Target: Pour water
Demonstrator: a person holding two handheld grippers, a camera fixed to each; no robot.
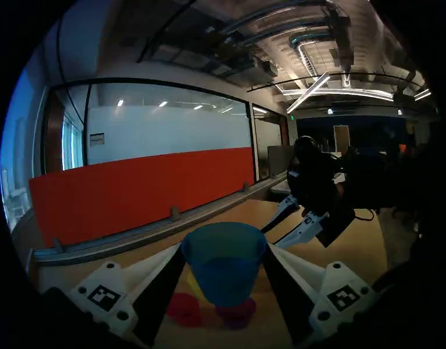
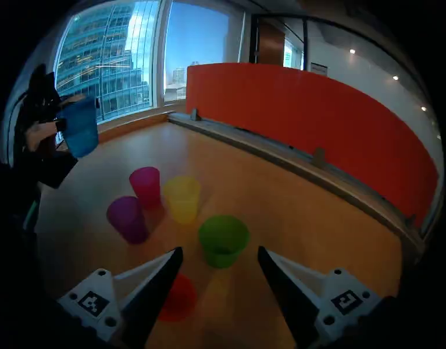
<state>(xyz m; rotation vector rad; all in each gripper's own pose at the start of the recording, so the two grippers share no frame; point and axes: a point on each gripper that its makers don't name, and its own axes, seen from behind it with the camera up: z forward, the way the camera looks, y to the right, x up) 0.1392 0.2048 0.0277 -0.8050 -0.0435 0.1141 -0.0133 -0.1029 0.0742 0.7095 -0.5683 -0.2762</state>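
My left tool (image 1: 224, 247) clamps the blue cup (image 1: 224, 264) aloft; I cannot tell its contents. My right tool (image 2: 219, 251) hangs released, with the green cup (image 2: 223, 235) just ahead. Beyond stand the yellow cup (image 2: 182, 198) and pink cup (image 2: 146, 185), then open counter (image 2: 292, 215) up to the orange partition (image 2: 316, 110).

This is a high-rise office: tall floor-to-ceiling windows (image 2: 106, 64) look out on glass towers, and a long pale wooden worktop (image 2: 269, 198) is split by a flat orange divider screen (image 2: 316, 110). Behind the screen stands a glass-walled meeting room (image 1: 164, 125), and overhead run exposed silver ventilation ducts (image 1: 304, 49) and long linear strip lights (image 1: 309, 93) on an open ceiling.
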